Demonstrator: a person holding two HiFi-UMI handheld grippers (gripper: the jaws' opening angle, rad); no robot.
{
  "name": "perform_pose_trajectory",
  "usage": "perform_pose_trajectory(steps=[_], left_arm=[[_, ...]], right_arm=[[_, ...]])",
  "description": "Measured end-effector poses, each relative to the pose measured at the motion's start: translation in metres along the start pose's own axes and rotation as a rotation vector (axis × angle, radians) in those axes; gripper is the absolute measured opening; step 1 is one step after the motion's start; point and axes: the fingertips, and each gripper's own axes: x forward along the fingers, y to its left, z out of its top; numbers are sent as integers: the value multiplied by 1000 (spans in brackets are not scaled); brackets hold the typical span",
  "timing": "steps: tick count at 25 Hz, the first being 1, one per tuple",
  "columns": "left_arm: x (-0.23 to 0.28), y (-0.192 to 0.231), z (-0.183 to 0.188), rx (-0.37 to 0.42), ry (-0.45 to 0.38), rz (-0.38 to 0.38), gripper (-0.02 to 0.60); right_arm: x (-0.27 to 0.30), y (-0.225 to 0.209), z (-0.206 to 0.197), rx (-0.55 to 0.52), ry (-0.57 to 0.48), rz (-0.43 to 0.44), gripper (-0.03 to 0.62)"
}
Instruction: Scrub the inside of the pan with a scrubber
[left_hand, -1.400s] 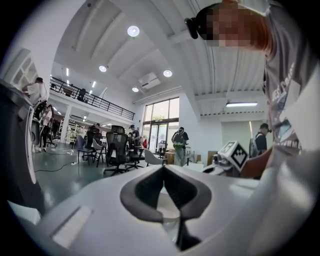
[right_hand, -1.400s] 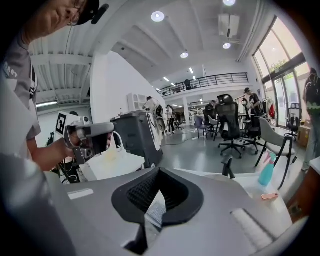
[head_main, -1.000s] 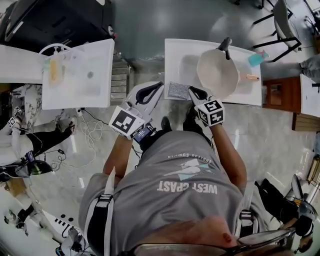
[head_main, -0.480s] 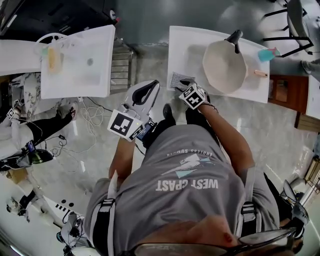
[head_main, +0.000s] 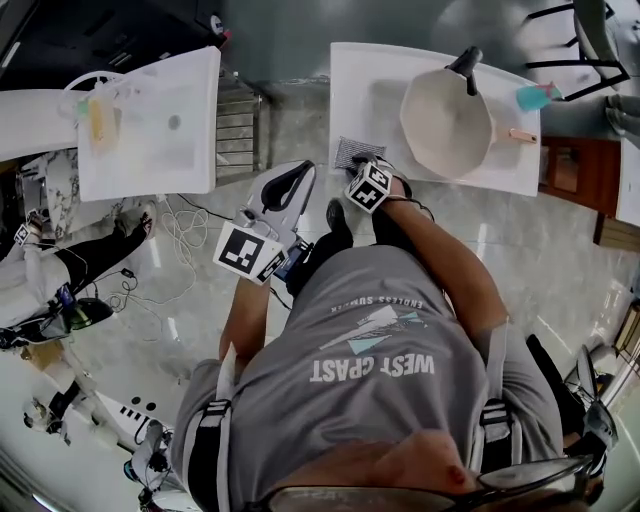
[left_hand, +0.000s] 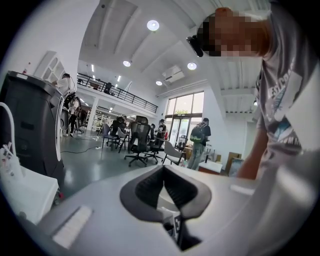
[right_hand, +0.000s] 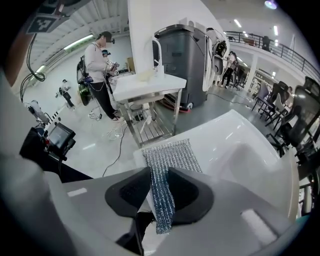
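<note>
1. On the white counter (head_main: 365, 95), near its front left corner, the grey mesh scrubber (right_hand: 170, 152) lies flat. Its near edge runs in between the fingers of the right gripper (right_hand: 160, 171), which are closing around it. Whether they already press on the mesh is hard to make out.
2. From the head view, that gripper's marker cube (head_main: 367, 187) covers its fingers and the scrubber's near part.
3. Further right on the same counter sits the pale pan (head_main: 440, 125), its black handle (head_main: 466, 62) pointing away, well apart from the scrubber. The right gripper view cuts it off.
4. Off the counter's front left, the left gripper (head_main: 308, 170) is held with its fingers together and nothing between them. Its own view looks out across the room, not at the counter.
5. At the counter's right edge, a teal thing (head_main: 535, 97) is too small to name.
</note>
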Motion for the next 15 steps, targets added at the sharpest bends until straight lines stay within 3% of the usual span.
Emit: perform_pose_trajectory(steps=[5, 7, 11, 15], left_arm=[[3, -3, -1, 0, 6, -21, 3], [9, -5, -1, 4, 8, -31, 3], [22, -10, 2, 7, 14, -50, 3], [34, -15, 3, 8, 23, -72, 3]], right_arm=[[-4, 1, 6, 60, 3, 26, 17], [-16, -3, 11, 77, -32, 24, 9], [-79, -17, 31, 140, -199, -7, 9], [-160, -56, 38, 217, -369, -119, 11]])
